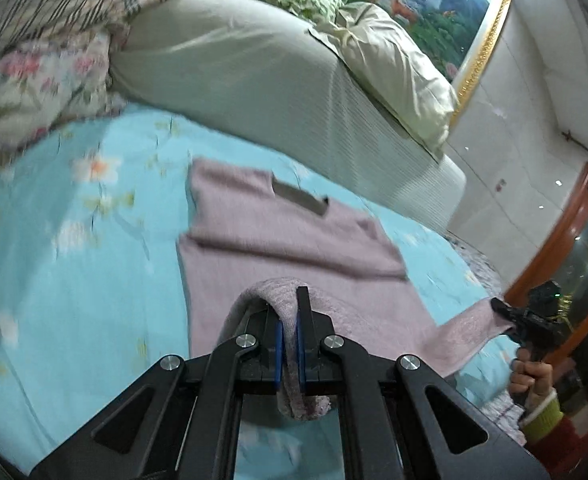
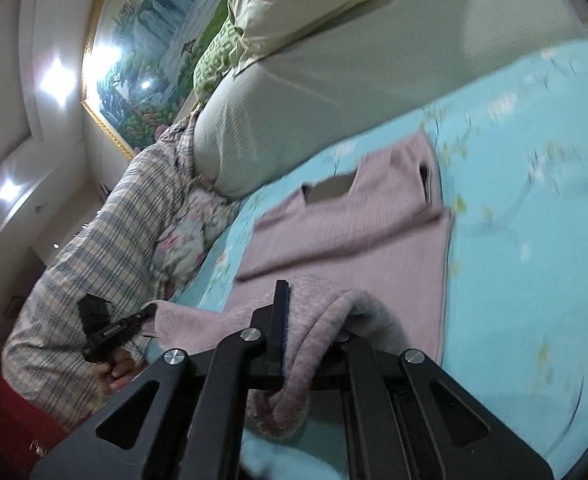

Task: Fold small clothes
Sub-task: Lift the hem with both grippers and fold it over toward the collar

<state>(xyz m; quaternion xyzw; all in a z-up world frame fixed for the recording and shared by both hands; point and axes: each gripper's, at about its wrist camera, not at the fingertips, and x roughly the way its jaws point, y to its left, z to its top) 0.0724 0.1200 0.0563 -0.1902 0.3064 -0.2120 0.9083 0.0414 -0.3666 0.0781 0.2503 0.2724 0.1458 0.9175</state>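
A mauve knit sweater (image 1: 294,236) lies on the turquoise flowered bed sheet (image 1: 74,240), its upper part folded over and its neck opening facing away. My left gripper (image 1: 290,320) is shut on the sweater's near hem, which bunches between the blue pads. My right gripper (image 2: 294,320) is shut on the other hem corner of the sweater (image 2: 354,240), the cloth draped over its right finger. In the left wrist view the right gripper (image 1: 506,312) holds its corner lifted off the sheet at right. In the right wrist view the left gripper (image 2: 142,316) shows at left.
A grey-green folded quilt (image 1: 254,72) and a pale pillow (image 1: 394,64) lie beyond the sweater. A flowered pillow (image 1: 34,92) and plaid bedding (image 2: 106,240) pile at the left. A framed landscape painting (image 1: 446,4) hangs on the wall; a wooden door frame (image 1: 566,236) stands at right.
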